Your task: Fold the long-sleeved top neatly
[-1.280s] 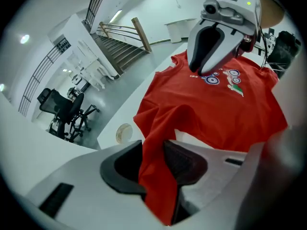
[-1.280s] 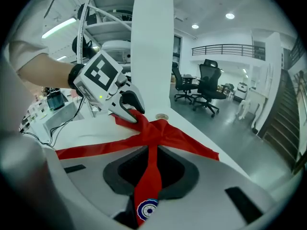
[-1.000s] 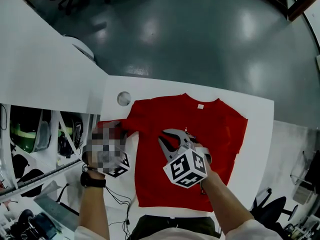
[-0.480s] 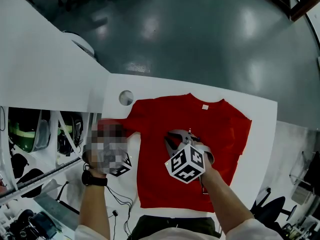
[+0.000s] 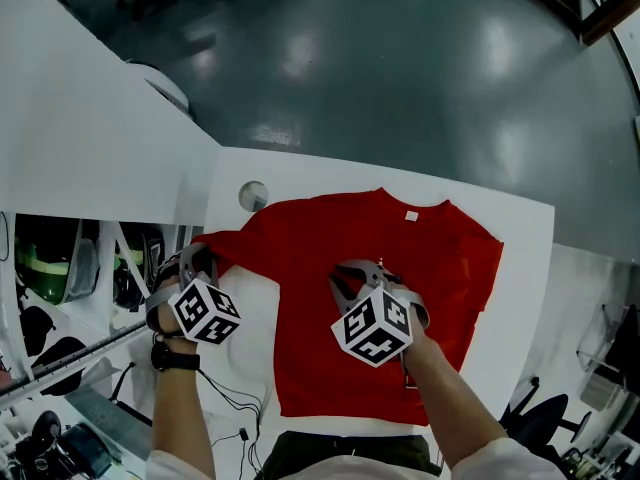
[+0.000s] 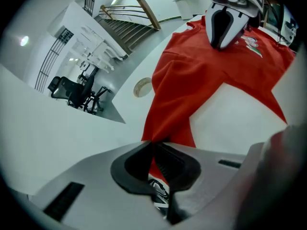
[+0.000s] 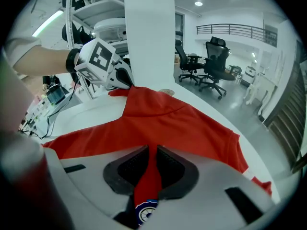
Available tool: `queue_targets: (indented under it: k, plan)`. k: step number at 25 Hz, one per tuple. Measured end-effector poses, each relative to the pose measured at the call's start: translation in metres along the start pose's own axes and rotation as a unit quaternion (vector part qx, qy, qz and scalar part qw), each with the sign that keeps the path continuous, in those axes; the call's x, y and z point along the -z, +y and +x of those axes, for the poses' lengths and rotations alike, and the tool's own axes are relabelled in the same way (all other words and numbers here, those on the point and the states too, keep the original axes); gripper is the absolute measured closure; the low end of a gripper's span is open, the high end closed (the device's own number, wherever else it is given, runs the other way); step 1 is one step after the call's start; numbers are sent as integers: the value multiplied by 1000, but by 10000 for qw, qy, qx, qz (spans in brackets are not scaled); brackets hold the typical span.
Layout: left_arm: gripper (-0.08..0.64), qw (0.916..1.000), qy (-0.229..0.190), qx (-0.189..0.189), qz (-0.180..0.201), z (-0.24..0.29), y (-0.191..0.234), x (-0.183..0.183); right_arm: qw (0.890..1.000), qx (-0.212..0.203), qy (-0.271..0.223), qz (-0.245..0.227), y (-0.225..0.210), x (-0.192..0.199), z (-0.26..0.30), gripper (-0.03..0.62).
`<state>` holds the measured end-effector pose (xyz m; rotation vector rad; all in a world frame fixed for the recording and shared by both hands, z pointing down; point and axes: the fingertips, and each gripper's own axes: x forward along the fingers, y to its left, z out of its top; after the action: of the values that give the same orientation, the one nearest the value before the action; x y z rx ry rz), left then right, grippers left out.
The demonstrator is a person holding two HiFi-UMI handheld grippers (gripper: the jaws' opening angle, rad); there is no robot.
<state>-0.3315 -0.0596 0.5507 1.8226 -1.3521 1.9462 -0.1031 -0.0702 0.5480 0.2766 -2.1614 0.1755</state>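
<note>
While the red long-sleeved top point(image 5: 430, 258) lies spread flat on the white table point(image 5: 525, 298), the left claw point(image 5: 197, 256) is clamped tight on the end of its sleeve point(image 5: 228, 241) near the table's left edge, the pads pinching a thin ridge of red cloth. The right claw point(image 5: 362, 267) is closed on a raised fold of fabric at the middle of the chest, its jaws a narrow gap apart with cloth filling it. Both claws tilt steeply down, well apart from each other.

an open lab-like office: swivel chairs point(image 7: 213, 63), staircase point(image 6: 128, 30), white worktable point(image 5: 320, 173), glossy floor point(image 5: 400, 68).
</note>
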Motion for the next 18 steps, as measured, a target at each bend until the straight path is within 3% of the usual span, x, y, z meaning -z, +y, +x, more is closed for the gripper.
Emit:
queue_targets:
  k: [6,11,18]
  plan:
    - [534,9999,26,-70,-111,-3,3,9,10000,12,-2,32,3,-3,4,524]
    - [432,9995,7,-87,-295,-22,6,9,9999,57,-104,-6,5,-7,-3,500]
    - [417,9987,-504,-22,-83,-53,-21,-42,9975,387,-590,-27,7,-8,-52,497]
